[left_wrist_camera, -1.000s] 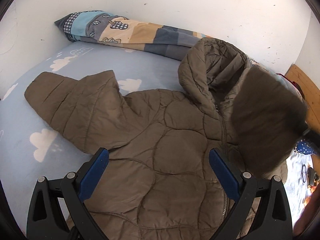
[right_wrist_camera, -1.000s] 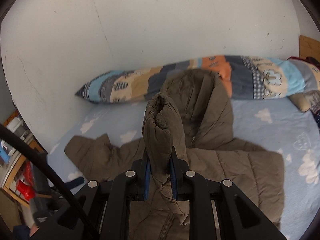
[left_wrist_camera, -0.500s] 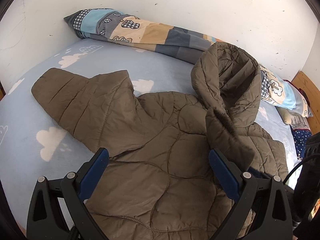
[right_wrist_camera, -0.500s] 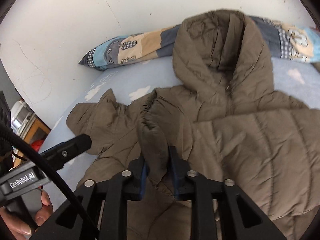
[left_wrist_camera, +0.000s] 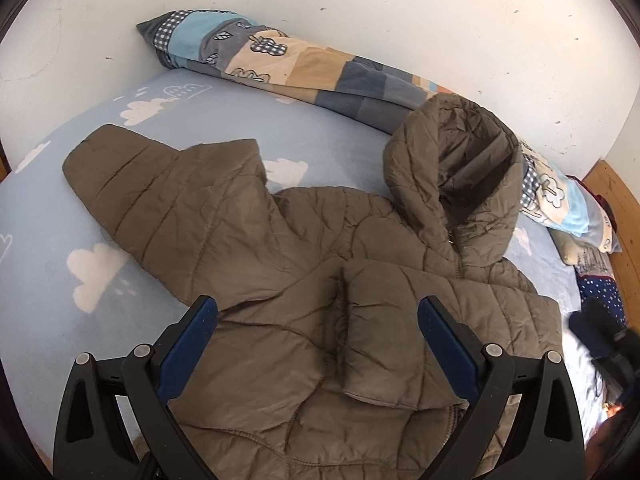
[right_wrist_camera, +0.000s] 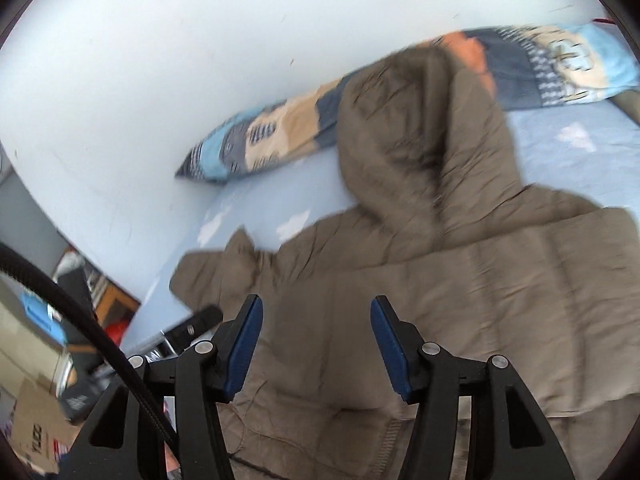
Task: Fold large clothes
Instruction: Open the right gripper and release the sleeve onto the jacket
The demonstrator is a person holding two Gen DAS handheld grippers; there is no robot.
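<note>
A brown quilted hooded jacket (left_wrist_camera: 280,320) lies front up on the blue cloud-print bed sheet (left_wrist_camera: 40,240). Its right sleeve (left_wrist_camera: 384,328) lies folded across the chest. Its left sleeve (left_wrist_camera: 152,192) stretches out flat toward the left. The hood (left_wrist_camera: 452,168) rests against the bolster. My left gripper (left_wrist_camera: 318,320) is open and empty above the jacket's lower chest. My right gripper (right_wrist_camera: 316,320) is open and empty just above the jacket (right_wrist_camera: 460,300), whose folded sleeve (right_wrist_camera: 500,280) lies to the right of it.
A patchwork bolster pillow (left_wrist_camera: 280,64) lies along the white wall behind the jacket. More bedding (left_wrist_camera: 580,240) and a wooden board (left_wrist_camera: 612,200) are at the right. A cardboard box (right_wrist_camera: 28,432) and shelf clutter (right_wrist_camera: 92,296) stand off the bed's left side.
My right gripper carried the right sleeve across the jacket's chest, opened and let it go. The sleeve now lies flat on the front. My left gripper stayed open above the jacket.
</note>
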